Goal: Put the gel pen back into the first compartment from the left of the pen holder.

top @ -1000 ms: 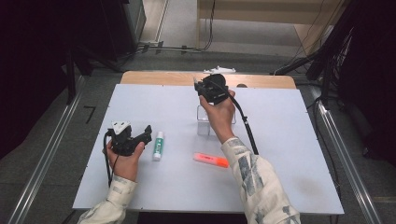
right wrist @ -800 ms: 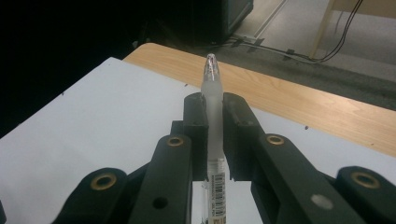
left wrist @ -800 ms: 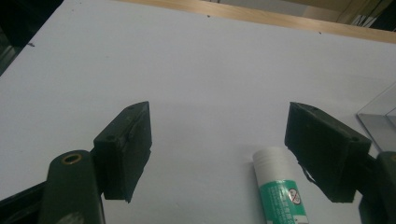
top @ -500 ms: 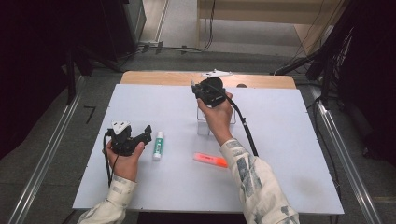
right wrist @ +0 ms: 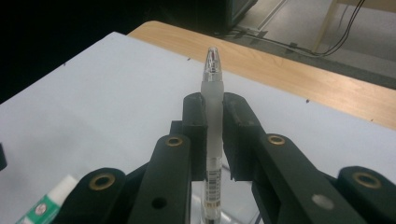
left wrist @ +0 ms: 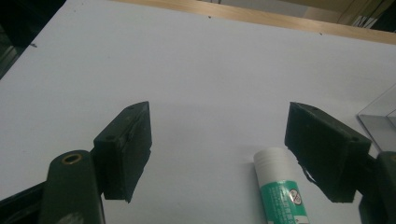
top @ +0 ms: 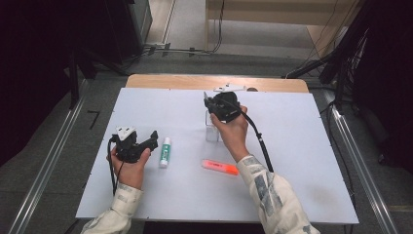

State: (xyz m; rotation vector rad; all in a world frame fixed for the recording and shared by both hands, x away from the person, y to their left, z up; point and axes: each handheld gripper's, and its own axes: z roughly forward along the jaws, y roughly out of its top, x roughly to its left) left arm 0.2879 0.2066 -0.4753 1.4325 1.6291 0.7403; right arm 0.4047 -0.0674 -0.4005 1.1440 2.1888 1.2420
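My right gripper point(top: 210, 101) is shut on a clear pen point(right wrist: 213, 88), which runs along the jaws with its capped tip sticking out past them. The pen's lower end hangs over a small clear box point(top: 211, 132) standing mid-table; whether it is inside I cannot tell. My left gripper point(top: 152, 139) rests low at the left, jaws wide open with nothing between them point(left wrist: 219, 112). A green-and-white glue stick point(top: 165, 152) lies just to its right, its white cap near the right jaw point(left wrist: 280, 184). An orange highlighter point(top: 220, 167) lies flat nearer the person.
Everything sits on a white board point(top: 302, 146) over a wooden table whose edge point(top: 170, 81) shows at the back. The clear box's corner point(left wrist: 380, 116) shows at the right of the left gripper view. Dark floor and cables surround the table.
My right gripper has sunk a little with the pen, coming closer over the clear box. The left hand and the things on the table have stayed put.
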